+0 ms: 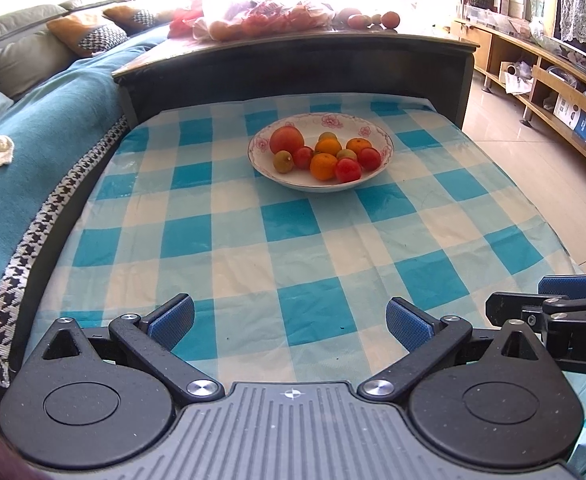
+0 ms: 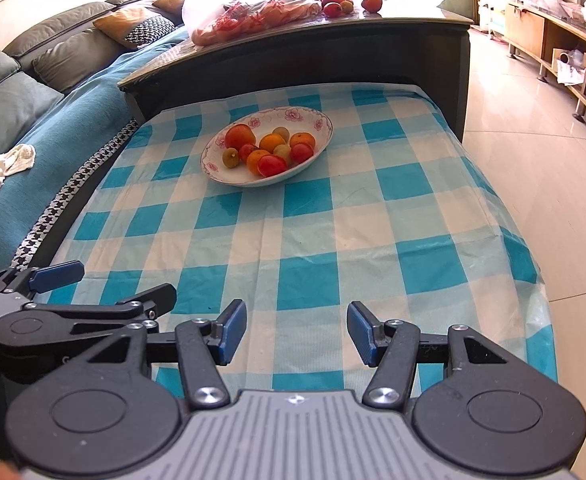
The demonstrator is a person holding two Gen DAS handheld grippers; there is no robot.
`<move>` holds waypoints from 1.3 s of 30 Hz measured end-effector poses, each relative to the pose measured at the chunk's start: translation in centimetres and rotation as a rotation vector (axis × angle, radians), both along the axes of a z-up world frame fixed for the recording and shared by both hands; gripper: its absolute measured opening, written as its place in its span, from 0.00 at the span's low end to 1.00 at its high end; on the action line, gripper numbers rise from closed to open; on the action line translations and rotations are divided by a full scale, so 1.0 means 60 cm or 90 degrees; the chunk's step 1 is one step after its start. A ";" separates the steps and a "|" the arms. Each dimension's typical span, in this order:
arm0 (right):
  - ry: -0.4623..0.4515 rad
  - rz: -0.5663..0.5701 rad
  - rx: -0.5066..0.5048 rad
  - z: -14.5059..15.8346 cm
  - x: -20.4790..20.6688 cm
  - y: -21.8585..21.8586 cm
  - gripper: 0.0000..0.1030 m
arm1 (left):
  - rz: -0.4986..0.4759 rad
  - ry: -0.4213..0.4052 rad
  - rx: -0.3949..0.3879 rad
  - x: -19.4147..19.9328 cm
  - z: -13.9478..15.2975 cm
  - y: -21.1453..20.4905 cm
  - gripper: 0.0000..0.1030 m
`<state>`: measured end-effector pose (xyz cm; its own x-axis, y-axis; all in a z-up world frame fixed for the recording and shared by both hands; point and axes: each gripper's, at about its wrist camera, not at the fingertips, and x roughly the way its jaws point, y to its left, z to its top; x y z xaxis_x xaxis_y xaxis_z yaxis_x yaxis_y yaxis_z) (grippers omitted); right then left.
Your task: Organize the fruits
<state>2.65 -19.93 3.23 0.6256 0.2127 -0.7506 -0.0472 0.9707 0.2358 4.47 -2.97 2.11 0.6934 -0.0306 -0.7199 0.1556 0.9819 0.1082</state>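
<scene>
Both jaws stand apart, empty, at the counter's (image 1: 221,240) near edge; we see the fruit bag (image 1: 269,16) behind glare-washed, contents unclear.

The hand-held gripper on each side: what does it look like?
Both look alike. The left hand-held gripper and the right hand-held gripper have black linkage arms with silver bolts, blue textured pads, round black discs, and a grey ribbed body with a small cross mark.

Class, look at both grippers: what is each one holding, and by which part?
Nothing is held. The left gripper and right gripper both stand open and empty above the checked tablecloth.
</scene>
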 end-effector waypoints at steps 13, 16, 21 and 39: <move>0.017 0.004 -0.010 -0.012 -0.015 0.007 0.55 | -0.003 0.004 0.015 -0.016 -0.005 -0.006 1.00; 0.018 0.004 -0.011 -0.012 -0.015 0.007 0.55 | 0.000 0.005 0.015 -0.017 -0.005 -0.005 1.00; 0.018 0.006 -0.011 -0.013 -0.018 0.007 0.55 | 0.003 0.002 0.018 -0.021 -0.006 -0.007 1.00; 0.020 0.006 -0.012 -0.015 -0.019 0.010 0.55 | 0.006 -0.002 0.024 -0.023 -0.005 -0.007 1.00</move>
<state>1.49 -19.34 2.30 0.6000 0.2034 -0.7737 -0.0487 0.9746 0.2185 3.12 -3.38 1.79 0.6954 0.0025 -0.7186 0.1462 0.9786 0.1449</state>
